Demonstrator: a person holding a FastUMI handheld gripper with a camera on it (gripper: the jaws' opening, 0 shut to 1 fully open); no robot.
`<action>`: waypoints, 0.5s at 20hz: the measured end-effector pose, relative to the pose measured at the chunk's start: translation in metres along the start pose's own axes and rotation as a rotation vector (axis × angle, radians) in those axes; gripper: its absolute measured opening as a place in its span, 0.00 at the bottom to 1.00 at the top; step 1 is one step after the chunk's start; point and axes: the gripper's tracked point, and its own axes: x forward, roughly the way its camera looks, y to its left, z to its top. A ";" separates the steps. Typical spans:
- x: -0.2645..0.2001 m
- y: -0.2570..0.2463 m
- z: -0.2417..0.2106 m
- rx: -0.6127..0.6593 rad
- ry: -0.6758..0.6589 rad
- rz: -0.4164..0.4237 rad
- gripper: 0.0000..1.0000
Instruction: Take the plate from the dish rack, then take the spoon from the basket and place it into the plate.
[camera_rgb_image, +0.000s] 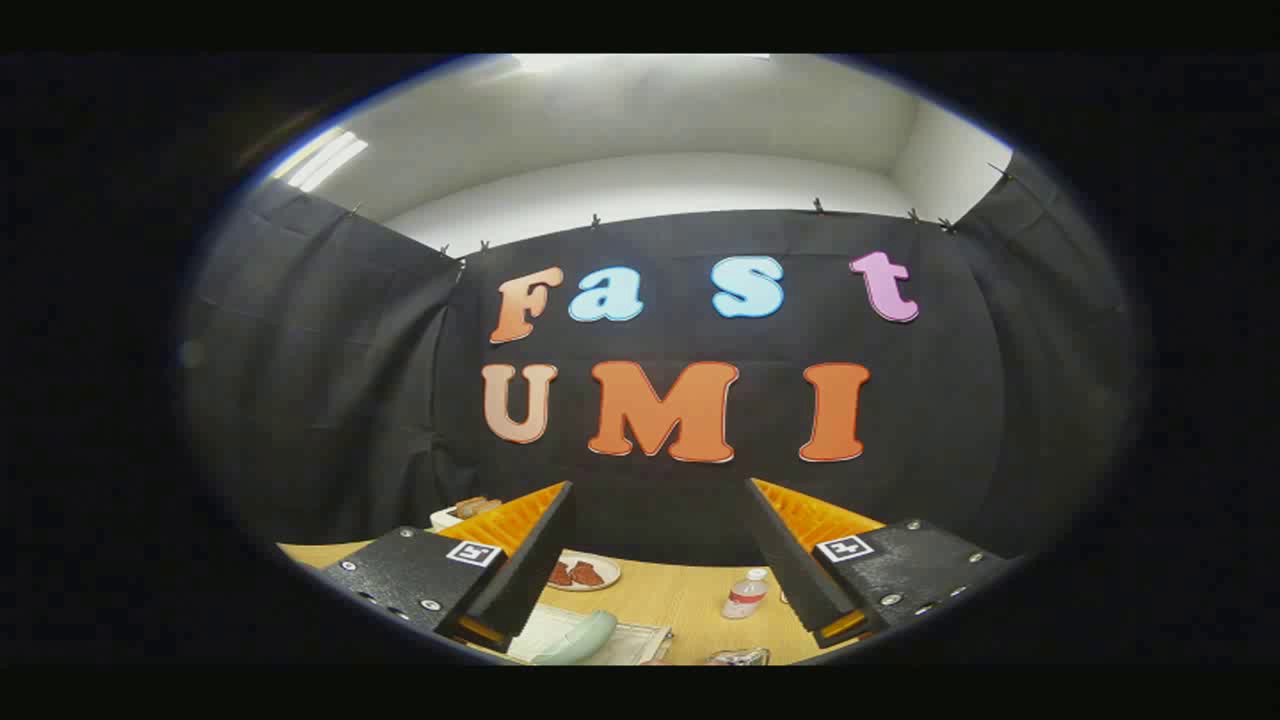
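My gripper (660, 486) is open and held high, with nothing between its fingers, facing the booth's back wall. Below and between the fingers lies the wooden table (680, 600). A pale green rounded piece (582, 638), possibly the plate's rim, rests on a white ribbed rack or mat (630, 638) just inside the left finger. I cannot make out a spoon or a basket.
A small plate with reddish food (584, 573) sits farther back on the table. A small water bottle (745, 594) stands near the right finger. A clear object (738, 656) lies nearest me. A white container with brown items (462, 511) peeks out behind the left finger.
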 end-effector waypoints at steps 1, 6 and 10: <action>0.000 0.002 0.000 0.002 0.003 0.004 0.98; -0.001 0.006 -0.001 -0.005 0.008 0.017 0.98; 0.000 0.009 0.001 0.000 0.005 0.018 0.98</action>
